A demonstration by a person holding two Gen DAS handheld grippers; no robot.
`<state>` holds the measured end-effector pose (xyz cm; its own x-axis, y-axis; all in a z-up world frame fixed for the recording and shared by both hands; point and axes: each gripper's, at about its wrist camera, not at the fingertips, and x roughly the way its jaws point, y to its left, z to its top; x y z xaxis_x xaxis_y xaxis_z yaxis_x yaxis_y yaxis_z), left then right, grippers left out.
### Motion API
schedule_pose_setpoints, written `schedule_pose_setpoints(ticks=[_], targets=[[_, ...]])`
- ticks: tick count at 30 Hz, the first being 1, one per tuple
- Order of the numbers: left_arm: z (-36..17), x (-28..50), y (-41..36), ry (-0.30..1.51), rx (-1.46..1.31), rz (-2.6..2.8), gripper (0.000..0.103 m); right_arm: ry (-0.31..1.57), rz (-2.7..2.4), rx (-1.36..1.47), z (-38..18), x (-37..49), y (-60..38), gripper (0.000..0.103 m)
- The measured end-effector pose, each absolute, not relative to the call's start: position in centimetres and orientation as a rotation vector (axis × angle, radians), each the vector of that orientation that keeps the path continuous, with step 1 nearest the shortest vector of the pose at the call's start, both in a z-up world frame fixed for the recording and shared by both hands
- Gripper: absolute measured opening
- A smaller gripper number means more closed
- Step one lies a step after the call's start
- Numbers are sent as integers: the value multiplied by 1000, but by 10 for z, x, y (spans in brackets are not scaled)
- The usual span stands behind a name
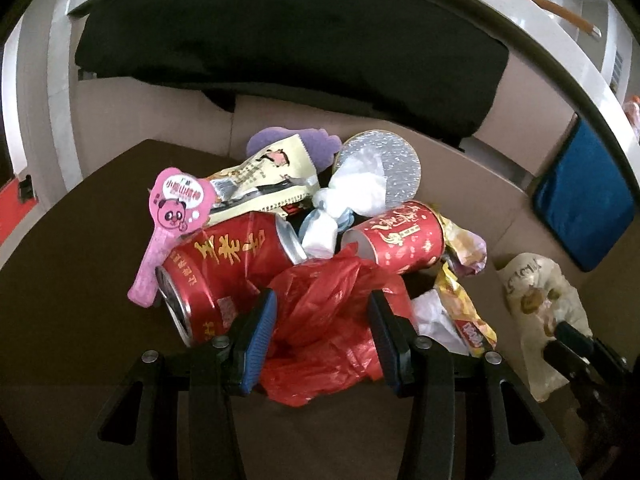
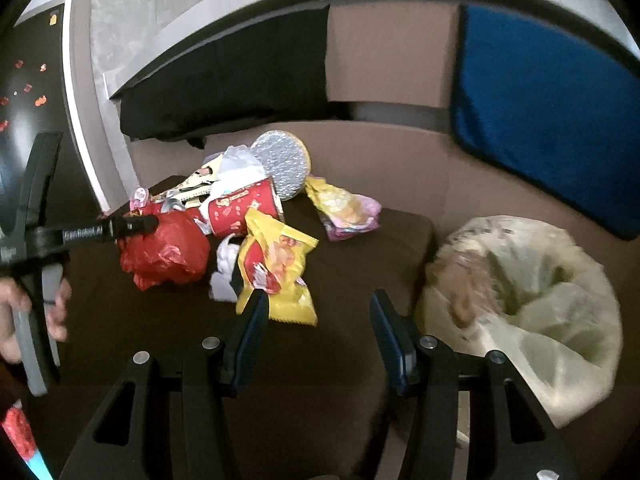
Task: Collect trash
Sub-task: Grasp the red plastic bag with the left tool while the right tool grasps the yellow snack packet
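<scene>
A heap of trash lies on a brown table: two red drink cans, a pink panda tag, a silver disc and wrappers. At its near side, a crumpled red plastic bag fills the gap in my left gripper, and both blue pads press on it. The right wrist view shows that gripper reaching the red bag from the left. My right gripper is open over bare table, between a yellow snack wrapper and an open pale plastic bag.
A beige sofa runs behind the table, with a black cloth and a blue cushion on it. A person's hand holds the left gripper's handle. In the left wrist view the right gripper sits by the pale bag.
</scene>
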<state>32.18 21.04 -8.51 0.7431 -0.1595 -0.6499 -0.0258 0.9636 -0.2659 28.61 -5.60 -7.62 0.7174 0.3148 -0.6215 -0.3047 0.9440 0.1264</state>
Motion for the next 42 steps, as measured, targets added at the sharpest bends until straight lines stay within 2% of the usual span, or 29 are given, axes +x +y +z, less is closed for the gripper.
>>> schedule_pose_setpoints(ticks=[4,5,6,7,8,17,18,19,20,25,28,35,42], targets=[[-90,322,217,737,-297,-83,52,743,402,5,-81,320,-34,50],[-92,322,218,744,-296,-81,56,754,414,1,-84,327,-29,50],[-96,323,220,772,-311,-85,65,773,428,-2,-87,337,-23,50],[-99,324,222,786,-332,-92,71,790,435,-1,-91,343,-19,50],[-102,324,225,807,-372,-102,73,807,445,1,-95,351,-15,50],[-103,320,228,817,-364,-122,72,915,405,8,-125,387,-2,48],[-103,320,229,817,-370,-124,72,909,409,18,-126,387,-3,44],[-104,320,230,819,-381,-126,72,897,415,30,-125,385,-5,27],[-105,319,231,822,-400,-127,72,894,425,40,-124,384,-7,24],[-108,320,233,835,-448,-123,72,840,455,63,-115,367,-17,21],[-106,320,233,832,-464,-129,59,819,457,54,-109,357,-19,21],[-86,314,220,794,-405,-104,41,796,467,38,-93,338,-28,21],[-33,289,195,633,-239,-62,37,725,473,-12,-58,318,-37,21]])
